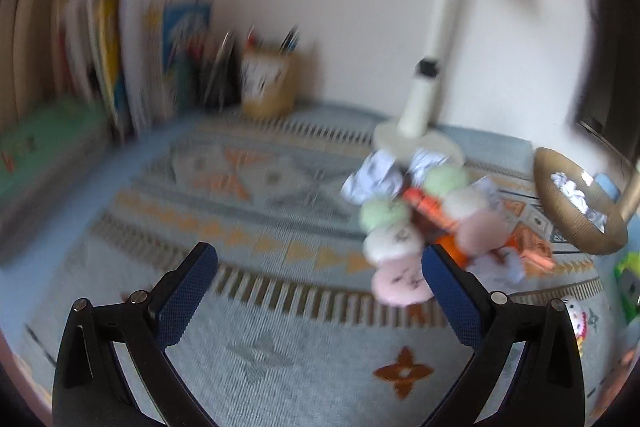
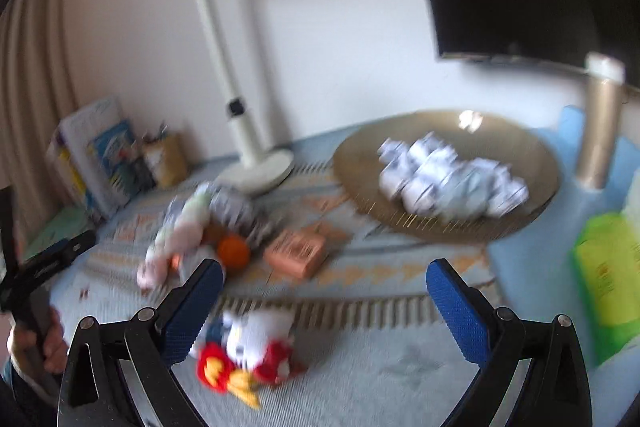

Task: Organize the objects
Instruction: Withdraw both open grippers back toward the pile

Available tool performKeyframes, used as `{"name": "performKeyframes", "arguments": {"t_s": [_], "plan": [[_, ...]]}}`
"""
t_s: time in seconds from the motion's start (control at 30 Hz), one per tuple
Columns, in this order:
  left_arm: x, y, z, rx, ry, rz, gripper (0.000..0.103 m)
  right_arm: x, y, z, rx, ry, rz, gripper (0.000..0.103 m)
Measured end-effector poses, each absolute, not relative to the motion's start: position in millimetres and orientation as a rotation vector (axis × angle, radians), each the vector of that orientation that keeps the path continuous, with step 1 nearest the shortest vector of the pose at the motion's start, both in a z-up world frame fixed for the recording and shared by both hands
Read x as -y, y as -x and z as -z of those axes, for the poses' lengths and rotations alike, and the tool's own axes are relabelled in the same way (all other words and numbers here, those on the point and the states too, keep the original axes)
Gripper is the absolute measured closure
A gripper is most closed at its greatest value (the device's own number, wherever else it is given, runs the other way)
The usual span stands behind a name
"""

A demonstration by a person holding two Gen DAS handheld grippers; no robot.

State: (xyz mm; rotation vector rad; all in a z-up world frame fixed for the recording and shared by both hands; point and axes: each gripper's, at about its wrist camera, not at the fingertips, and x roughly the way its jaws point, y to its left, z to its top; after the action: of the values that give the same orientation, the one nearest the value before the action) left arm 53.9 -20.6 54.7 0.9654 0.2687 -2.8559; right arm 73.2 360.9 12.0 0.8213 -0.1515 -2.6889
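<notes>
Both views are blurred by motion. A desk covered w/ a patterned woven mat is shown against a pale wall.

Left wrist view, L to R: books are stood upright at far left, then a tan pen pot. The left gripper is seen w/ jaws spread wide, nothing between the blue pads. Right of centre a clutter pile is found – pastel pink, white and green round plush pieces, crumpled paper behind them, an orange ball partly hidden. The pile is just in front of a white lamp base. At far right a gold bowl holding crumpled paper is seen.

Right wrist view, L to R: a hand gripping the left tool's handle is seen at the edge. The same pile and a salmon box are lying mid-mat. The right gripper is held fully wide – empty. A white plush toy w/ red and yellow parts is lying just past its left pad. The bowl is at back right, w/ a gold tube beyond and a green packet at far right.
</notes>
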Motion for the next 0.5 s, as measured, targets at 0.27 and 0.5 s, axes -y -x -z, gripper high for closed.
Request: {"name": "performKeyframes", "arguments": {"t_s": [0.27, 0.5], "plan": [[20, -36, -35, -0.262, -1.105, 2.786, 0.001, -343, -76, -9, 0.029, -0.830, 2.650, 0.000], [8, -40, -32, -0.136, -1.126, 2.770, 0.001, -333, -86, -10, -0.043, -0.777, 2.626, 0.000]]}}
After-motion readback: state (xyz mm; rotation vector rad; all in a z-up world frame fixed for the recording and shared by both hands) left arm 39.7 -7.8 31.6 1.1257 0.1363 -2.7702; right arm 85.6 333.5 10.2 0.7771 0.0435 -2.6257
